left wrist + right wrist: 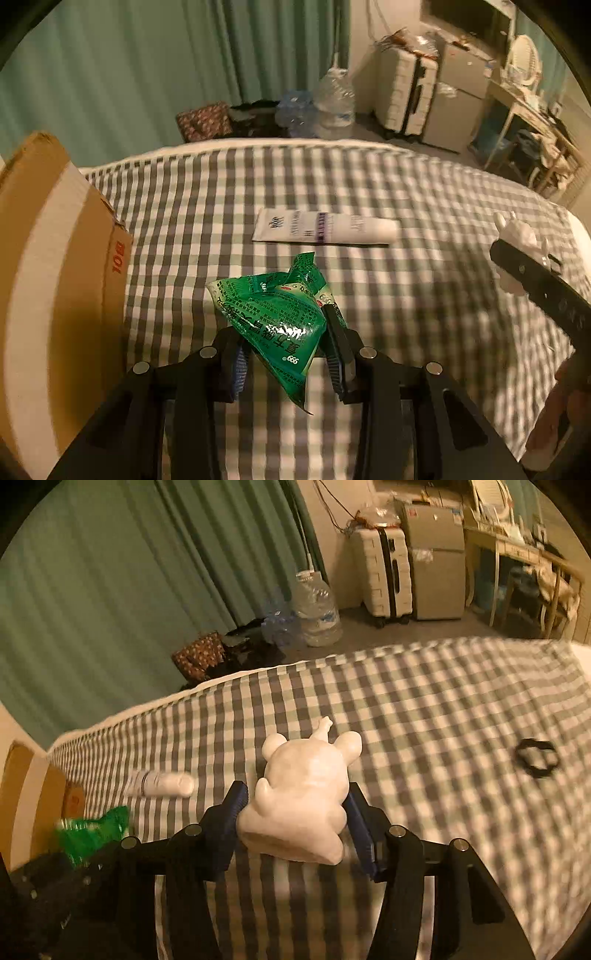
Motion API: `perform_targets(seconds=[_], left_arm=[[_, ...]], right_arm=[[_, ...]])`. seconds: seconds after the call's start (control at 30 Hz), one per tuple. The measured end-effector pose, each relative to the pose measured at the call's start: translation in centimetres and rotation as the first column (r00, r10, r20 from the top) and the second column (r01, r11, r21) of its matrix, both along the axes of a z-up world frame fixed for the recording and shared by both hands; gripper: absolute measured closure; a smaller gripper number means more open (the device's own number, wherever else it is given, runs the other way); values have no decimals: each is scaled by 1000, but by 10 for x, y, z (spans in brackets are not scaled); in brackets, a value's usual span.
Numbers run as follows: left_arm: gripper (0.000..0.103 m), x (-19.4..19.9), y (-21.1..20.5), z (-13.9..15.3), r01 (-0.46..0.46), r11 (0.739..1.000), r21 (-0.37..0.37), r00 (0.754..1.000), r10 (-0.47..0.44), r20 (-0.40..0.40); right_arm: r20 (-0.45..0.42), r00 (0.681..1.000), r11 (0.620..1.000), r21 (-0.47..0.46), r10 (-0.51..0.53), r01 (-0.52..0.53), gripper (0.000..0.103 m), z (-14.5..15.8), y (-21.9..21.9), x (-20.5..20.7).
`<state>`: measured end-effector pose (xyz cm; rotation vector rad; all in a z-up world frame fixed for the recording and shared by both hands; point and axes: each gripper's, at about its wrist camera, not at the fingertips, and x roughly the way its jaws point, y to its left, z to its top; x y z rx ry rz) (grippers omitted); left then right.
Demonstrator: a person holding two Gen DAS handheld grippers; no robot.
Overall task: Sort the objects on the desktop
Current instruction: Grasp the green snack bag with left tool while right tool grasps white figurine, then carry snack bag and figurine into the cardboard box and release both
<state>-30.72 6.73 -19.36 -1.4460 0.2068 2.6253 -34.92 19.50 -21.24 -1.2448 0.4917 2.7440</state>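
My left gripper (pixel 284 332) is shut on a green foil packet (pixel 280 317) and holds it above the checked cloth (pixel 406 192). My right gripper (pixel 295 801) is shut on a white animal figurine (pixel 303 797), also lifted off the cloth. A white tube (pixel 325 230) lies flat on the cloth ahead of the packet; it also shows in the right wrist view (pixel 162 784). The right gripper and figurine (pixel 517 243) show at the right of the left wrist view. A brown cardboard box (pixel 55 280) stands at the left.
A black hair tie (pixel 537 762) lies on the cloth to the right. Beyond the far edge are a green curtain (pixel 147 74), a large water bottle (pixel 317 609), a white suitcase (pixel 384 576) and a cluttered desk (pixel 517 554).
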Motion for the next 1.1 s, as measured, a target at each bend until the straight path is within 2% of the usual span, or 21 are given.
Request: perform_targets(seconds=[0.23, 0.43, 0.63, 0.73, 0.83, 0.97, 1.1], left_arm=[[67, 46, -7, 78, 47, 997, 54, 993, -41, -109], [67, 89, -34, 155, 53, 995, 82, 974, -33, -226], [67, 129, -77, 211, 25, 994, 111, 946, 13, -324], [67, 138, -96, 224, 1, 992, 125, 936, 43, -349], [67, 146, -119, 230, -23, 990, 140, 932, 72, -354], [67, 144, -151, 229, -68, 986, 152, 930, 118, -349], [67, 135, -190, 213, -131, 978, 161, 928, 178, -326]], right_arm=[[-83, 996, 999, -33, 24, -27, 50, 64, -22, 82], [-167, 980, 994, 34, 108, -104, 50, 128, -78, 131], [-233, 957, 984, 98, 171, -152, 50, 181, -129, 168], [-268, 938, 970, 163, 219, -180, 50, 205, -157, 189], [-292, 922, 961, 187, 254, -205, 50, 219, -180, 198], [-291, 906, 943, 224, 306, -247, 50, 227, -217, 204], [-259, 894, 921, 241, 366, -307, 50, 217, -256, 186]])
